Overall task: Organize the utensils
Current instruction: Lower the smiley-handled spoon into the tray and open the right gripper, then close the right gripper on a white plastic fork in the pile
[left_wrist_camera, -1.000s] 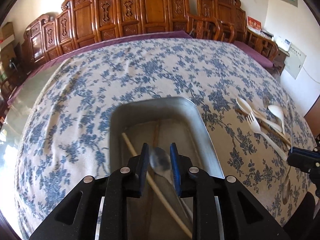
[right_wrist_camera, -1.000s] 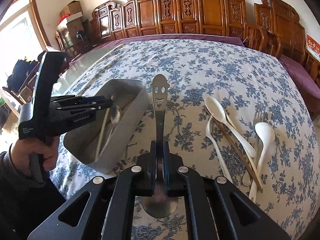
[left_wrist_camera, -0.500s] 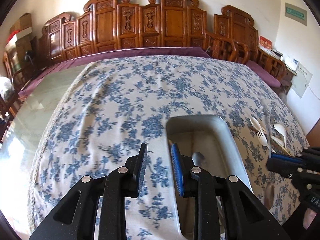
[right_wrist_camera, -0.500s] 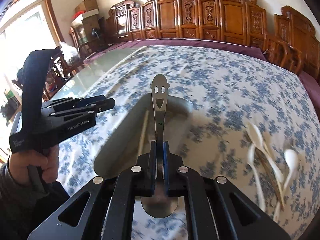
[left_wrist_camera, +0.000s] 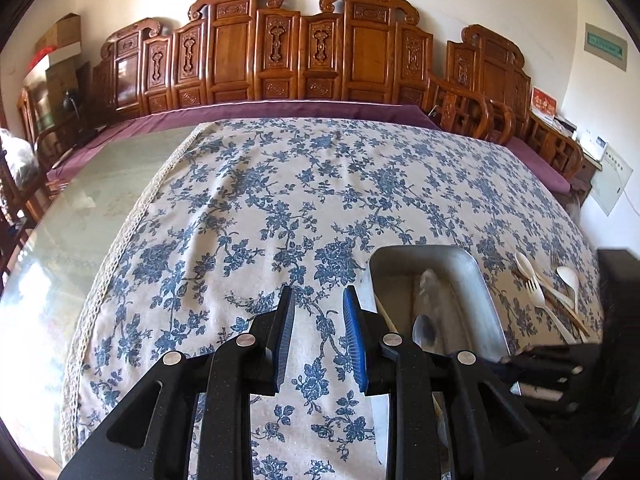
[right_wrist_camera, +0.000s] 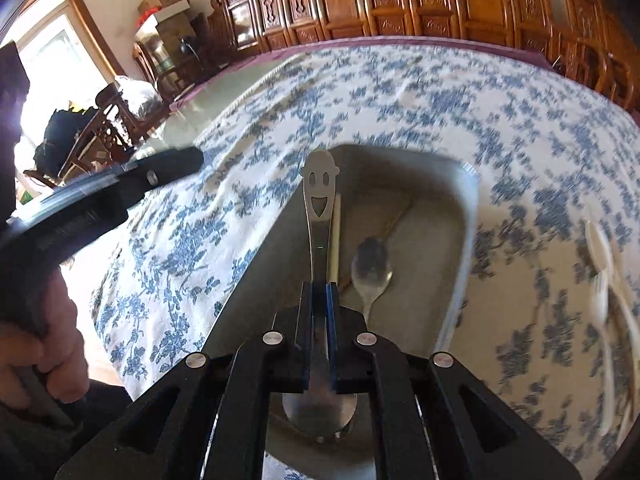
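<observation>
My right gripper (right_wrist_camera: 319, 292) is shut on a metal utensil with a smiling-face handle (right_wrist_camera: 319, 184). It holds the utensil handle-forward over the metal tray (right_wrist_camera: 468, 184). A metal spoon (right_wrist_camera: 371, 266) and a pale chopstick (right_wrist_camera: 335, 236) lie in the tray. My left gripper (left_wrist_camera: 318, 312) stands open with nothing between its fingers, above the flowered cloth just left of the tray (left_wrist_camera: 472, 268). The same spoon (left_wrist_camera: 426, 328) shows in the left wrist view. White plastic spoons and a fork (left_wrist_camera: 536, 288) lie on the cloth to the right of the tray.
The blue-flowered tablecloth (left_wrist_camera: 280, 200) covers most of the table, with bare glass (left_wrist_camera: 80, 220) at its left. Carved wooden chairs (left_wrist_camera: 304, 56) line the far side. A hand (right_wrist_camera: 44, 352) holds the left gripper's handle at the left of the right wrist view.
My left gripper has moved left, from over the tray to over the cloth beside it. My right gripper has carried the smiley-handled utensil leftward from above the cloth to above the tray.
</observation>
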Available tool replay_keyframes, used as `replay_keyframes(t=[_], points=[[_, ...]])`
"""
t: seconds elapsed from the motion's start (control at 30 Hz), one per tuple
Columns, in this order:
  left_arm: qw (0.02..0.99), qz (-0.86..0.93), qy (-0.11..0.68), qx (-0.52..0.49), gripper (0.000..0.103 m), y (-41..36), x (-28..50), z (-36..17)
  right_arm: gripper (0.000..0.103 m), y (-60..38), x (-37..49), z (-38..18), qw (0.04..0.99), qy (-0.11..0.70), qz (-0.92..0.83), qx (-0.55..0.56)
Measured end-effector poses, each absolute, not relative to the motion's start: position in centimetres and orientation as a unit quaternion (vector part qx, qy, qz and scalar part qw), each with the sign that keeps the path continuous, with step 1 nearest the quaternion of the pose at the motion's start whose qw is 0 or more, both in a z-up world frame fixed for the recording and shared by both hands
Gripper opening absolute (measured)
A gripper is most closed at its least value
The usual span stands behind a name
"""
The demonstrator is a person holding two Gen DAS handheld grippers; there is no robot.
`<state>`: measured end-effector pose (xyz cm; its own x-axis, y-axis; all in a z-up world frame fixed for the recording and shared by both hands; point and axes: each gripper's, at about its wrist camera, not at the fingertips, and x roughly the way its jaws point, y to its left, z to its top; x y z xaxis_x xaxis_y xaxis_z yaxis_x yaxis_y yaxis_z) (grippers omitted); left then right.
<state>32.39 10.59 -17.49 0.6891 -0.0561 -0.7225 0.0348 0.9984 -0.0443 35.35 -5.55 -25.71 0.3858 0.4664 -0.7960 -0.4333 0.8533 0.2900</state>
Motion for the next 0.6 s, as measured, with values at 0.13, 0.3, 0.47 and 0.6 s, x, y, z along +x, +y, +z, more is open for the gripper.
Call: replay_keyframes(t=[0.13,0.3,0.47,0.6], points=[[0.919,-0.025,0.394,-0.013,0.023,10.6,32.4,-17.5,0.008,-5.0,35.1,-26.6,0.829,0.490,0.270,0.010],[0.920,-0.023,0.391,-0.014,0.023,10.5,32.4,-17.3,0.011,-5.6,34.9,-26.1,0.837,0.478,0.267,0.004],[0.920,-0.027,0.391,-0.011,0.023,9.9,32.3,-17.3,0.011,-7.6,34.3,-24.2,0.852,0.451,0.266,0.001],[0.921,-0.037,0.389,-0.010,0.027,8.7,32.2,-17.1,0.011,-11.1,33.6,-22.4,0.870,0.425,0.251,-0.014]])
